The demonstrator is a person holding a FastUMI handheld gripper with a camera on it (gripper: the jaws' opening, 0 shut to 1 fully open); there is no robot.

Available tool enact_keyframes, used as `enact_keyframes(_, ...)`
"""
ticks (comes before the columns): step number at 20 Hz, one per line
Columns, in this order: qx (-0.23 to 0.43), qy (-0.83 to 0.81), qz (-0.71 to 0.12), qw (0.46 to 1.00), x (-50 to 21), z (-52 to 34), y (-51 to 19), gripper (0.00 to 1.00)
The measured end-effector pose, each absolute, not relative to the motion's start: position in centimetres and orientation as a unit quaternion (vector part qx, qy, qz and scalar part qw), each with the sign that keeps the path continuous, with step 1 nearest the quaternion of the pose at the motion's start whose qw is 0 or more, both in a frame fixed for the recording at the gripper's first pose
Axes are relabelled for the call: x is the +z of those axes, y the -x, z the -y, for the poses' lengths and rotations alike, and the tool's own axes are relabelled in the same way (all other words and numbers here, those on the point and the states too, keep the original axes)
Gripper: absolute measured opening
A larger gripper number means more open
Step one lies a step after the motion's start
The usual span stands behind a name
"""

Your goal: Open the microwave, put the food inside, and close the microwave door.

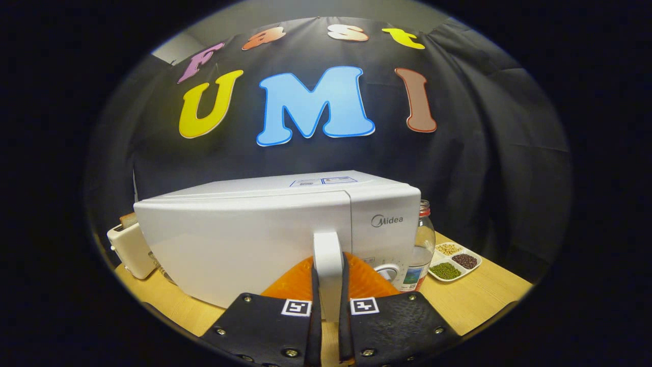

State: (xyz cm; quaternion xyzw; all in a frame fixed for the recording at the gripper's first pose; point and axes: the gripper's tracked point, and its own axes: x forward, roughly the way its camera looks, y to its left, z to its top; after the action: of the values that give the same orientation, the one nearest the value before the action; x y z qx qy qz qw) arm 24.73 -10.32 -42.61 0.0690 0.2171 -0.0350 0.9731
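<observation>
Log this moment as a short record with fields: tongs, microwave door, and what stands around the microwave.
tongs: tongs closed on the door handle, one finger on each side of it
microwave door: microwave door looks closed or nearly so
left of microwave: toaster
right of microwave: glass jar, then a divided dish of beans
surface: wooden table

Toaster (130, 250) left of microwave (244, 244) (jar (423, 244) right).
</observation>
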Motion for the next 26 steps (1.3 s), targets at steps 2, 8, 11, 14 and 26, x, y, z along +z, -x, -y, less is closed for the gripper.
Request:
enact_keyframes(2,-0.029,-0.076,-0.218,0.973,-42.7,10.3,-24.5,0.13)
enact_keyframes(8,-0.018,-0.046,-0.218,0.975,-40.8,8.8,-18.4,0.13)
enact_keyframes(11,0.000,-0.047,-0.212,0.976,-39.7,7.2,-15.2,0.13)
enact_keyframes(14,0.025,-0.059,-0.214,0.975,-38.7,5.5,-12.4,0.13)
enact_keyframes(26,0.147,-0.137,-0.220,0.955,-35.3,-6.6,-2.5,0.13)
